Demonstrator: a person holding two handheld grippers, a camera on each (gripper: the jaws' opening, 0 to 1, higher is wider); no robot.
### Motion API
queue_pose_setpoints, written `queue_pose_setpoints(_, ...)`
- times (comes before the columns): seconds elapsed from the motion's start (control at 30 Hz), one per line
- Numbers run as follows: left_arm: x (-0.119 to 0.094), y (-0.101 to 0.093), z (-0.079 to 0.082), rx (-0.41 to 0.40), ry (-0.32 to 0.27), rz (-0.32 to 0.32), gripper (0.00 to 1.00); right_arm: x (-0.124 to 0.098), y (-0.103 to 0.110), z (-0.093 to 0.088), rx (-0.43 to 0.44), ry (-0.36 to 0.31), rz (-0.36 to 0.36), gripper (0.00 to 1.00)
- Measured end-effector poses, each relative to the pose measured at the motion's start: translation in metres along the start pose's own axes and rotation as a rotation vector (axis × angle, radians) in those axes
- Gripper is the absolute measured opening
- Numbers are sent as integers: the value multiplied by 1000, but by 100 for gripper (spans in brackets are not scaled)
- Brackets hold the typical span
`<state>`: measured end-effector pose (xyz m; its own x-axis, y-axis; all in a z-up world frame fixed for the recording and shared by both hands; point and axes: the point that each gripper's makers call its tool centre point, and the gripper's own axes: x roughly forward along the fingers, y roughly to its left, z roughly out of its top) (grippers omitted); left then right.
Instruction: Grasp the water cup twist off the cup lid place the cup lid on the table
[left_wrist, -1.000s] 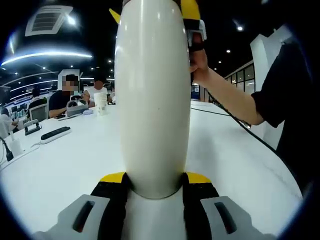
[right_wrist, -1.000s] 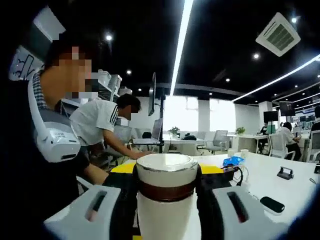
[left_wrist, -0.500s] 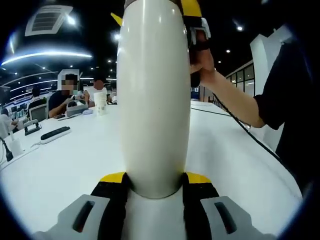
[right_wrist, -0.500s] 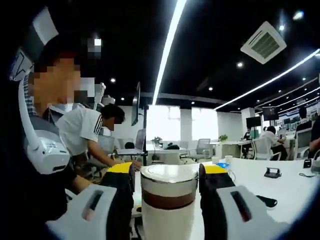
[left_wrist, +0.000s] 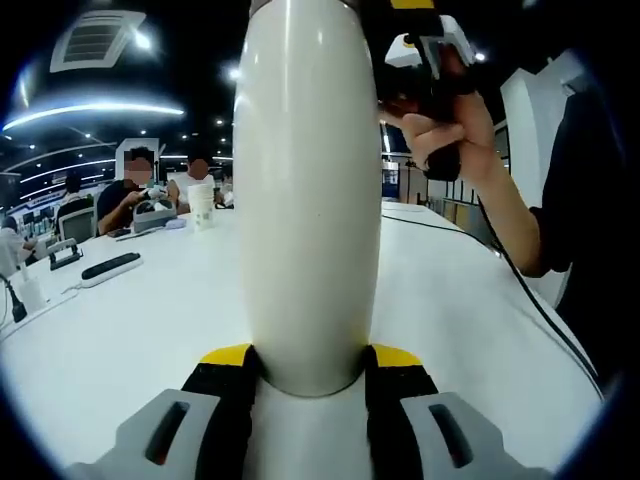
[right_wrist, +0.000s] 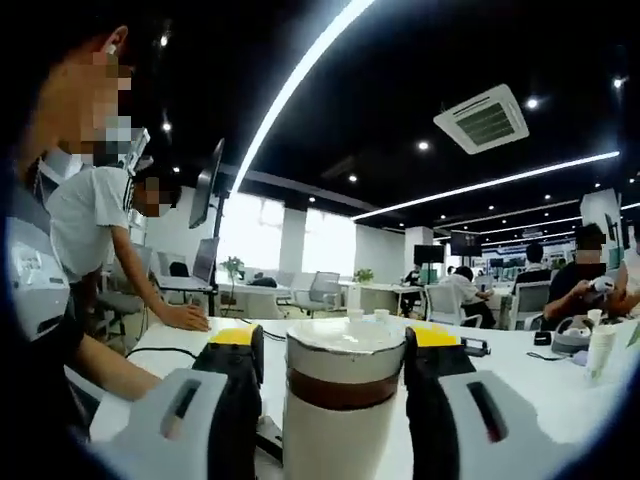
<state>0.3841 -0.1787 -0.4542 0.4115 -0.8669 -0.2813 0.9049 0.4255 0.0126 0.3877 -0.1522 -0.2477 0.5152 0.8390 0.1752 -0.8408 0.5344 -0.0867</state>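
My left gripper (left_wrist: 305, 375) clamps the white water cup (left_wrist: 305, 190) low on its body, upright over the white tabletop (left_wrist: 120, 330). My right gripper (right_wrist: 333, 345) pinches the cup lid (right_wrist: 345, 335) at the top; twisting underway, I judge, placing it remains

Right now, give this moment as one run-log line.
left gripper: shut on tall white water cup | right gripper: around brown-banded cup lid | white table

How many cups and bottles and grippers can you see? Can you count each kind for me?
Tall white water cup: 1
Cup lid, silver with a brown band: 1
Paper cup on the far side of the white table: 1
Hand-held gripper: 2, left and right
Total: 5
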Motion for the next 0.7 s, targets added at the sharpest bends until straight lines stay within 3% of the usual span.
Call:
queue_pose_setpoints(0.07,0,0,0,-1,0,0,45,-1,-5,-1,10,-2,-6,49)
queue_pose_setpoints(0.17,0,0,0,0,0,0,45,-1,-5,-1,40,-11,15,48)
queue_pose_setpoints(0.27,0,1,0,-1,0,0,45,2,-1,-2,36,-17,76,48)
queue_pose_setpoints(0.43,0,1,0,-1,1,0,45,3,3,-2,70,-6,221,48)
queue_pose_setpoints(0.7,0,1,0,-2,1,-1,45,-2,11,-2,104,11,518,48)
